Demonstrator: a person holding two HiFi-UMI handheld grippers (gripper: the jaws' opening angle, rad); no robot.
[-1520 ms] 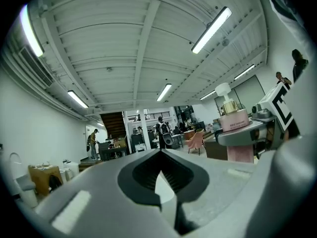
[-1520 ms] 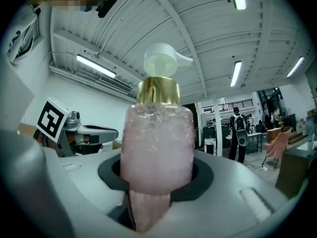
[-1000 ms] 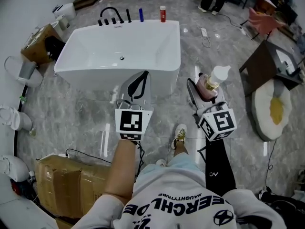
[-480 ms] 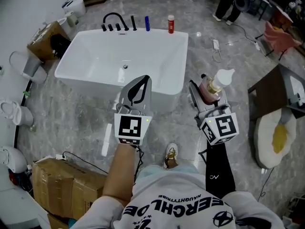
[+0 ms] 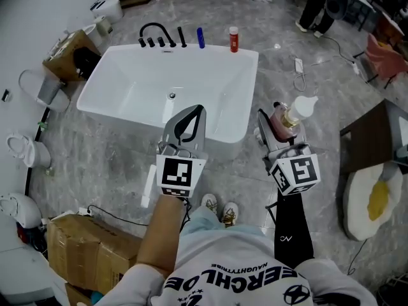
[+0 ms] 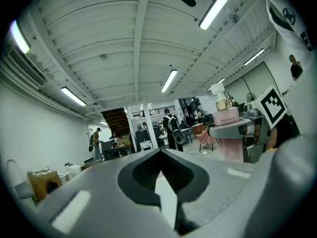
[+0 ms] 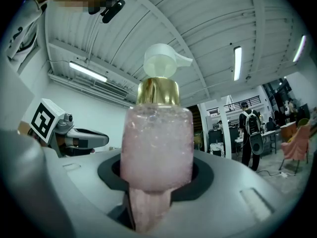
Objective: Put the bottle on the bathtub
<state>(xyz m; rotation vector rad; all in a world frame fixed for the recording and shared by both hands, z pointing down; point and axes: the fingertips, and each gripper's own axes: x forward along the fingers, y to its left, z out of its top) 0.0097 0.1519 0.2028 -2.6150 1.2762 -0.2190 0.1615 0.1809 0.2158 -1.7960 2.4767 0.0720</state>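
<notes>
The right gripper (image 5: 275, 132) is squeezed tight on a pink bottle (image 5: 288, 116). The jaws hold it low down on its body, one on each side. The bottle has a gold ring and a white pump (image 5: 305, 104) on top. In the right gripper view the bottle stands straight up between the jaws, with the pump at the top and its spout pointing to the right. In the head view its long side runs from the jaws up and a bit to the right, pump end away from the person. The bottle is in the air over the grey floor (image 5: 115, 164), just right of the near right corner of the white tub (image 5: 250, 91). It is not touching the tub. The left gripper (image 5: 189, 121) has its jaws pressed together with nothing in them. In the head view it sits in front of the near edge of the tub. The two grippers are side by side, with a gap between them. At the far end of the tub there is a black tap (image 5: 156, 34), a blue bottle (image 5: 200, 37) and a red bottle (image 5: 234, 38). A brown box (image 5: 89, 247) sits on the floor to the person's left.
</notes>
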